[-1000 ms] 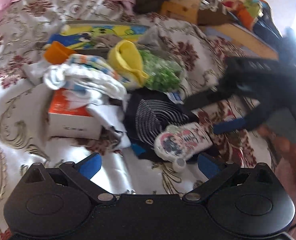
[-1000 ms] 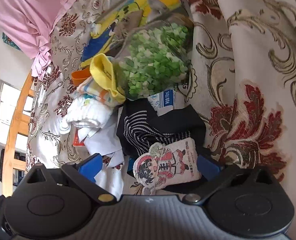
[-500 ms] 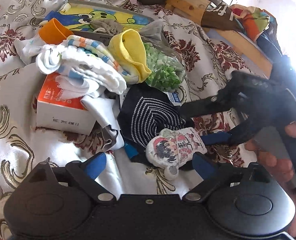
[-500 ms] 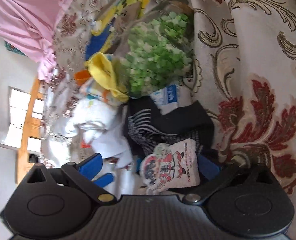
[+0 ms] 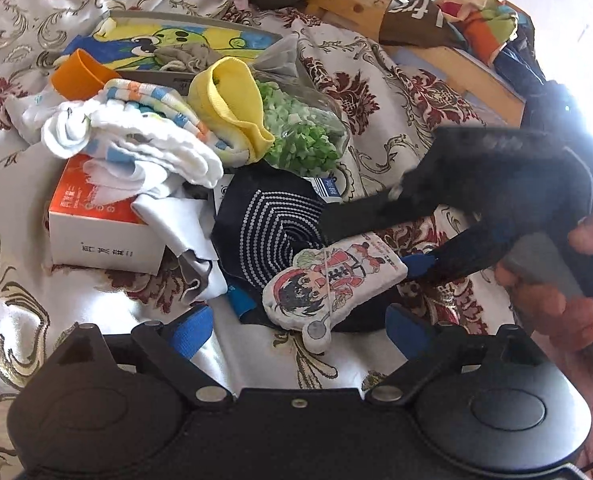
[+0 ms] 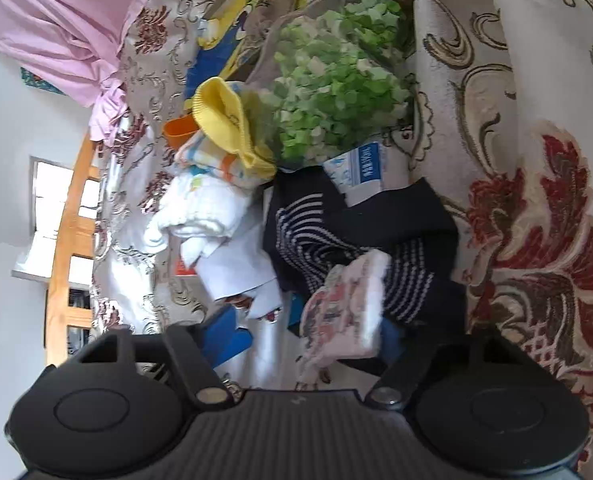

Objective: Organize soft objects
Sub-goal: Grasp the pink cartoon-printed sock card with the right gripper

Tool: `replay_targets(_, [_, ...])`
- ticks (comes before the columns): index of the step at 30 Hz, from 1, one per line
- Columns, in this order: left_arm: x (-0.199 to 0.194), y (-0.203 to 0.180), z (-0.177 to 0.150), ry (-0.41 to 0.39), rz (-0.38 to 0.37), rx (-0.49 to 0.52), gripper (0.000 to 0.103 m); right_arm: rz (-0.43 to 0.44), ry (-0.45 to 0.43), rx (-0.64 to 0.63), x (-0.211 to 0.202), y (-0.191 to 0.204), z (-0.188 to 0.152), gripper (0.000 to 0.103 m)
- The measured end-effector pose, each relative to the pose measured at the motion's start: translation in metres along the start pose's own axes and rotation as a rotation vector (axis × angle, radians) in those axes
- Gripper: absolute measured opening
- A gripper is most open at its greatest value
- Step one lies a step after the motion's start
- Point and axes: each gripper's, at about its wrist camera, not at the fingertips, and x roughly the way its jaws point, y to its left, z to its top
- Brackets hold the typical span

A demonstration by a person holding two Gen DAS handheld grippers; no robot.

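Observation:
A small cartoon-print pouch (image 5: 332,280) lies on a dark navy sock with white dots (image 5: 268,224), at the near edge of a heap of soft things. The heap holds white socks (image 5: 136,148), a yellow sock (image 5: 232,108) and a clear bag of green bits (image 5: 304,136). My right gripper (image 6: 308,338) reaches in from the right, its jaws closing with the pouch (image 6: 344,312) between them. The right pad touches the pouch; the left pad (image 6: 226,336) stands apart from it. My left gripper (image 5: 298,328) hangs open just in front of the pouch, holding nothing.
An orange and white box (image 5: 96,224) sits under the white socks. An orange cup (image 5: 80,74) and a cartoon picture board (image 5: 168,44) lie behind the heap on the patterned bedspread (image 5: 16,280). A wooden bed rail (image 5: 456,68) with clothes runs at the back right. A hand (image 5: 556,300) holds the right gripper.
The right gripper's jaws have narrowed around the cartoon pouch, which has bent and tipped up on one side. The left gripper drew slightly nearer the heap and stayed open.

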Motion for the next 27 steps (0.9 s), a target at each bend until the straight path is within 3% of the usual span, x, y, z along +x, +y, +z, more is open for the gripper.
replay_targets(6, [0.002,0.004,0.001,0.0,-0.03,-0.021,0.093,-0.063,0.007,-0.002,0.005,-0.003,-0.002,0.023])
replay_targets(9, [0.003,0.005,0.0,0.009,-0.034,-0.034,0.093,-0.08,-0.024,-0.013,0.001,-0.003,-0.002,0.016])
replay_targets(17, [0.007,0.01,0.0,0.011,-0.012,-0.066,0.093,-0.114,-0.242,-0.079,-0.037,0.007,-0.006,0.013])
replay_targets(20, [0.014,0.012,0.001,0.017,-0.016,-0.087,0.091,-0.182,-0.333,-0.126,-0.048,0.013,-0.007,0.012])
replay_targets(27, [0.042,0.006,0.004,0.024,-0.021,-0.104,0.089,-0.246,-0.404,-0.129,-0.051,0.018,-0.006,0.013])
